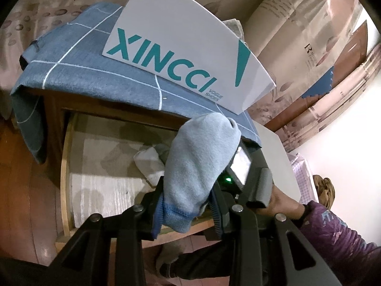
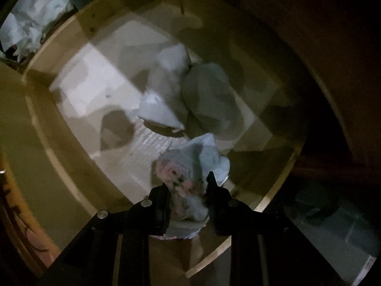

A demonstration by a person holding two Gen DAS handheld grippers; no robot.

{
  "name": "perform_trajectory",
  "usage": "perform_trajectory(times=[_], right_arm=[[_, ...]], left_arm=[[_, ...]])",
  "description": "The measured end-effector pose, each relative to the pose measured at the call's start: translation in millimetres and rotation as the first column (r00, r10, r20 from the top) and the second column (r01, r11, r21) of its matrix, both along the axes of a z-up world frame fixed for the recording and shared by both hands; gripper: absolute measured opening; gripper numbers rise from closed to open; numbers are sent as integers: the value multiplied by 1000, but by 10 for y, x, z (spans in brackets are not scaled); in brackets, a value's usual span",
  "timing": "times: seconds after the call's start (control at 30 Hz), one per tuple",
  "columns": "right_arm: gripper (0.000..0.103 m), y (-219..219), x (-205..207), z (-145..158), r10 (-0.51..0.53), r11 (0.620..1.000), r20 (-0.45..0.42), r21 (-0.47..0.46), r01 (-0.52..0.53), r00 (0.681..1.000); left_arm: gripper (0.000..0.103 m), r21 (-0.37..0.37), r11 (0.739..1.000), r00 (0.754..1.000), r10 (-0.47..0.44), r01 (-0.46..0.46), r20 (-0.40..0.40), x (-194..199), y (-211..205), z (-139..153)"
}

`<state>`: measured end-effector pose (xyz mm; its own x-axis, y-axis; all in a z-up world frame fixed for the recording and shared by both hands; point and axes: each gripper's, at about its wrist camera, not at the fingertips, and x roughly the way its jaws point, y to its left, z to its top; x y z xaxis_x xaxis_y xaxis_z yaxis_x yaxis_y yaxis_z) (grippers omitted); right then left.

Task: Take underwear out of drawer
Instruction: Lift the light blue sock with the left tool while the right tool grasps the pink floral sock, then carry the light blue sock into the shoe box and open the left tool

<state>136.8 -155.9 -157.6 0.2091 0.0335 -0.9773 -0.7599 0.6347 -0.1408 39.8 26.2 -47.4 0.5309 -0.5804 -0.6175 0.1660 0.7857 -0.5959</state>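
My left gripper is shut on a light blue piece of underwear with a darker blue band, held above the open wooden drawer. A white garment lies in the drawer behind it. My right gripper is inside the drawer, shut on a pale blue and pink floral piece of underwear. Further in lie a white garment and a grey one on the drawer's lined floor. The right gripper's body shows in the left wrist view.
A blue checked cloth covers the cabinet top, with a white XINCCI shoe box on it. Floral curtains hang behind. The drawer's wooden wall curves round the right gripper. White crumpled material lies outside the drawer at upper left.
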Motion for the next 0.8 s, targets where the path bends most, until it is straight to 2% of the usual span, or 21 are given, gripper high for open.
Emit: perform_trajectory(times=[0.1, 0.2, 0.27, 0.37, 0.5, 0.53, 0.63, 0.67, 0.8], right_arm=[[23, -82, -164, 312, -26, 996, 33, 83, 23, 999], [23, -160, -326, 570, -96, 975, 46, 206, 85, 994], [23, -208, -409, 796, -153, 950, 65, 286, 128, 986], [23, -414, -564, 1007, -248, 881, 44, 425, 206, 968], [23, -535, -557, 901, -339, 814, 15, 505, 286, 941], [23, -491, -536, 826, -347, 808, 0, 508, 299, 938], [23, -464, -499, 844, -342, 803, 13, 523, 285, 940], [23, -423, -502, 742, -348, 799, 10, 526, 291, 937], [23, -471, -495, 761, -362, 781, 2, 547, 302, 932]], left_arm=[[33, -3, 1000, 1000, 1, -1, 1, -7, 12, 4], [33, -6, 1000, 1000, 1, -1, 7, -12, 14, 14], [33, -7, 1000, 1000, -5, 5, 11, -20, 10, 16], [33, 0, 1000, 1000, -11, 11, 22, -44, -5, 29], [33, 2, 1000, 999, -14, 14, 32, -76, -4, 29], [33, 2, 1000, 999, -15, 15, 33, -86, -5, 30], [33, -4, 1000, 999, -23, 23, 47, -131, -23, 71], [33, -2, 1000, 998, -27, 27, 54, -146, -34, 100], [33, 5, 999, 994, -40, 40, 99, -236, -81, 284]])
